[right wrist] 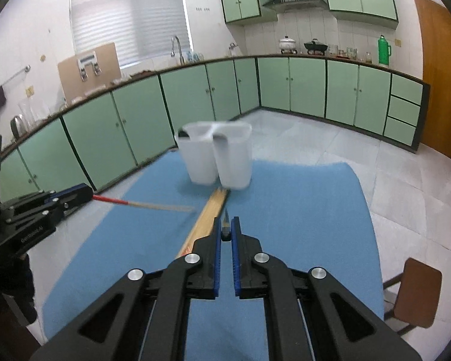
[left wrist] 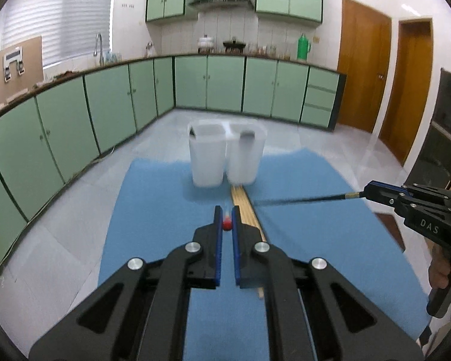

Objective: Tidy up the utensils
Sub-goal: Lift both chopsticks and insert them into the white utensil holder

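Left gripper (left wrist: 226,213) was pinching a red-ended wooden chopstick (right wrist: 141,204). Right gripper (right wrist: 225,224) was clamped on a thin black chopstick (left wrist: 303,200). Both hovered over the blue mat (left wrist: 165,210) near 2 white plastic cups (left wrist: 227,158).

Each fisheye camera rides just behind its own gripper, looking forward and slightly down across the blue surface (left wrist: 153,210) toward the twin white holder (left wrist: 227,156) at 12 o'clock, the left view catching the right gripper (left wrist: 366,194) at 3 o'clock, the right view the left gripper (right wrist: 88,195) at 9 o'clock.

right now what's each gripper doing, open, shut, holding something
Left gripper: closed on a red-ended chopstick.
Right gripper: closed on a dark chopstick.
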`<state>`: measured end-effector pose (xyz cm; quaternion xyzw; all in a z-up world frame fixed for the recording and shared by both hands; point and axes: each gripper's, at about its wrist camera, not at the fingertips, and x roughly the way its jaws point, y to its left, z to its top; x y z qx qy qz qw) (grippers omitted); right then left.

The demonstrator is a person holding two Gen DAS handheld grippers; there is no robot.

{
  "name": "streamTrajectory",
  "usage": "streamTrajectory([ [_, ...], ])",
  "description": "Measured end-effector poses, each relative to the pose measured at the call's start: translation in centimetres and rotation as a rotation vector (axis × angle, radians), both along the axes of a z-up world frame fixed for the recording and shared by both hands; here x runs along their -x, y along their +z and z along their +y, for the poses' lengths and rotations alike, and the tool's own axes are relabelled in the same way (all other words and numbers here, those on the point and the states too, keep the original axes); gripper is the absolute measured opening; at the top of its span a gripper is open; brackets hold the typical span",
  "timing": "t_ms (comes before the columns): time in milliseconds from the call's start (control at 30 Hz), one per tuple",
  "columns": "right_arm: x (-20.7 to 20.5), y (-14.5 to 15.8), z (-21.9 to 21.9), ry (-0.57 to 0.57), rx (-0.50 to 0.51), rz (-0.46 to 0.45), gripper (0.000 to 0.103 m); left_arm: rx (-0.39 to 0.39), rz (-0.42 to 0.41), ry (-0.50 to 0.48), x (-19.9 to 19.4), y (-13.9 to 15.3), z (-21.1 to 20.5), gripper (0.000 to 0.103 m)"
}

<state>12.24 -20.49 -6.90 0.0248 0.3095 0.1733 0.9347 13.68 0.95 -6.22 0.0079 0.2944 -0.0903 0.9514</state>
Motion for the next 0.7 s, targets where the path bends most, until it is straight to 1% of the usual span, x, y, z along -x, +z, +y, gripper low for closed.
streamTrajectory([
  [167, -2.2, 3.1, -0.1, 0.021, -0.027, -0.001, 0.006, 0.019, -0.049, -0.015, -0.7, 2.3, -0.5, 0.005],
  [433, -4.6, 6.3, 0.7, 0.083, -0.021, 0.001, 0.006, 0.045, -0.079, -0.047, -2.4, 4.1, -0.6, 0.005],
  [567, -5.3, 8.3, 0.8, 0.11, -0.012, -0.029, 0.006, 0.056, -0.115, -0.059, -2.9, 5.5, -0.3, 0.005],
  [700, -6.5, 11.5, 0.8, 0.138, -0.022, -0.075, 0.006, 0.076, -0.164, -0.072, -4.2, 8.2, -0.1, 0.005],
])
